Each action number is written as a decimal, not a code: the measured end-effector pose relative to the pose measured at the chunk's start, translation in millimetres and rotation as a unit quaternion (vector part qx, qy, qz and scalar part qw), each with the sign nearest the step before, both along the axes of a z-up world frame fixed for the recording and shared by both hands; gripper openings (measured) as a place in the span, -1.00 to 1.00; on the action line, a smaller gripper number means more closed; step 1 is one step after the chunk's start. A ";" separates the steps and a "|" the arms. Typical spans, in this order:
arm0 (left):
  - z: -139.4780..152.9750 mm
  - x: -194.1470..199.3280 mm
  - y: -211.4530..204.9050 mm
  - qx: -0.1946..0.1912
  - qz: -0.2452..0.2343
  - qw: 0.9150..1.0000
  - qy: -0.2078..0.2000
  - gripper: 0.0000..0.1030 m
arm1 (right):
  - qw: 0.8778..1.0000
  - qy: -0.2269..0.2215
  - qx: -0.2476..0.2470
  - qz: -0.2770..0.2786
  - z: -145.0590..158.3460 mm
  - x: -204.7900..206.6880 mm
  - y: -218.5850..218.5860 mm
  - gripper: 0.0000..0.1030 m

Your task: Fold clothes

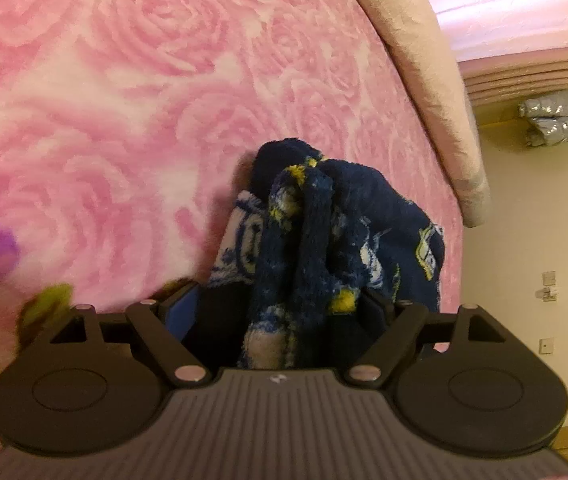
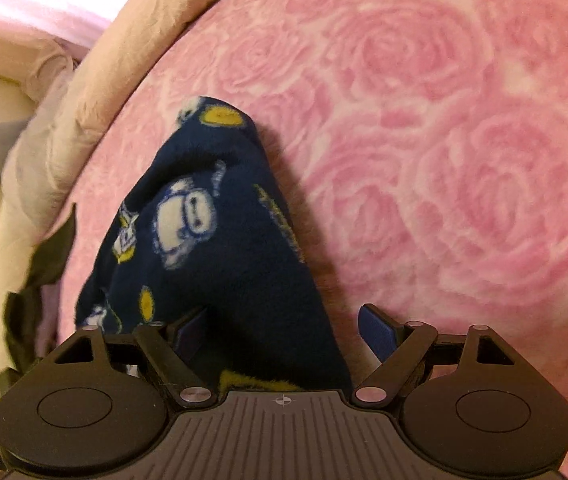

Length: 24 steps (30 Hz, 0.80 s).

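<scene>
The left gripper (image 1: pixel 280 304) and the right gripper (image 2: pixel 284 328) both stand with jaws spread wide, the navy fleece garment (image 2: pixel 220 232) bunched loosely between the fingers of each. It lies crumpled on the pink rose blanket (image 2: pixel 463 140), near the bed's beige-trimmed edge (image 1: pixel 423 80).

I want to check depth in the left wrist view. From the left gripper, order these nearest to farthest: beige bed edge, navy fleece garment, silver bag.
1. Navy fleece garment, between the left gripper fingers.
2. Beige bed edge, upper right.
3. Silver bag, far right, on the floor.
</scene>
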State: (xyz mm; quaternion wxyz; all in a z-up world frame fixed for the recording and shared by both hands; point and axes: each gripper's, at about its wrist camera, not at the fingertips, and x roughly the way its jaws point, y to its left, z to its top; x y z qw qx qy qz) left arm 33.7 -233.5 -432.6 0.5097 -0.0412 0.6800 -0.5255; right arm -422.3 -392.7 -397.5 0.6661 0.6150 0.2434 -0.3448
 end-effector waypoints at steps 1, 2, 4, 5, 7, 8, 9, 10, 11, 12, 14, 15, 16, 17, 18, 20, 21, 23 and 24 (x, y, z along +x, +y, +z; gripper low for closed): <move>-1.2 0.4 -0.7 -0.004 0.001 1.000 0.004 0.51 | 1.000 -0.015 0.009 -0.003 -5.2 -2.5 -1.8 0.60; -2.1 0.6 -2.4 -0.006 0.001 1.000 0.009 0.50 | 1.000 -0.027 0.012 -0.007 -9.0 -4.2 -2.5 0.60; -3.2 1.0 -5.2 -0.010 -0.001 1.000 0.011 0.41 | 0.998 -0.053 0.019 -0.012 -15.6 -6.3 -3.6 0.60; -2.7 -0.9 -8.2 -0.010 -0.005 1.000 0.005 0.36 | 0.997 -0.066 0.022 -0.015 -18.5 -6.8 -4.2 0.60; -1.0 -4.2 -13.7 -0.009 -0.013 1.000 -0.007 0.05 | 0.995 -0.095 0.032 -0.018 -24.2 -5.8 -5.5 0.59; 1.8 -6.1 -15.4 -0.009 -0.016 1.000 -0.015 -0.03 | 0.994 -0.106 0.037 -0.014 -26.8 -1.5 -6.2 0.45; 4.7 -8.1 -17.1 -0.008 -0.020 1.000 -0.023 -0.13 | 0.994 -0.104 0.034 -0.005 -27.0 3.6 -7.1 0.27; 7.6 -10.1 -18.7 -0.008 -0.023 0.999 -0.031 -0.21 | 0.995 -0.100 0.031 0.004 -26.8 8.7 -8.1 0.11; 10.5 -12.1 -20.4 -0.007 -0.026 0.999 -0.039 -0.24 | 0.995 -0.100 0.027 0.004 -25.8 10.8 -8.3 -0.05; 15.2 -14.0 -21.7 -0.006 -0.027 0.999 -0.046 -0.29 | 0.994 -0.104 0.025 0.000 -24.4 9.2 -7.4 -0.12; 26.5 -18.8 -24.6 -0.006 -0.031 0.998 -0.060 -0.33 | 0.994 -0.111 0.023 -0.008 -21.0 3.3 -4.9 -0.29; 33.1 -21.6 -26.2 -0.007 -0.034 0.997 -0.067 -0.34 | 0.993 -0.114 0.022 -0.013 -18.9 -0.6 -3.2 -0.30; 40.8 -25.9 -29.9 -0.010 -0.039 0.997 -0.070 -0.35 | 0.993 -0.116 0.021 -0.018 -16.1 -4.2 -1.4 -0.32; 48.5 -30.2 -33.7 -0.014 -0.045 0.996 -0.074 -0.36 | 0.993 -0.116 0.018 -0.023 -11.6 -8.8 -0.1 -0.33; 55.8 -37.5 -42.0 -0.020 -0.055 0.995 -0.075 -0.36 | 0.993 -0.115 0.014 -0.029 -6.8 -13.5 1.2 -0.33; 70.4 -52.4 -59.2 -0.032 -0.077 0.994 -0.077 -0.36 | 0.992 -0.115 0.005 -0.046 2.5 -26.4 3.3 -0.34; 75.7 -65.3 -75.0 -0.042 -0.095 0.992 -0.075 -0.36 | 0.991 -0.117 0.000 -0.064 7.0 -38.1 4.0 -0.34; 85.8 -92.0 -107.7 -0.062 -0.130 0.987 -0.072 -0.36 | 0.987 -0.119 -0.013 -0.105 17.0 -67.5 5.4 -0.34; 90.9 -105.4 -124.1 -0.072 -0.148 0.984 -0.070 -0.36 | 0.984 -0.120 -0.021 -0.127 22.4 -84.7 6.8 -0.34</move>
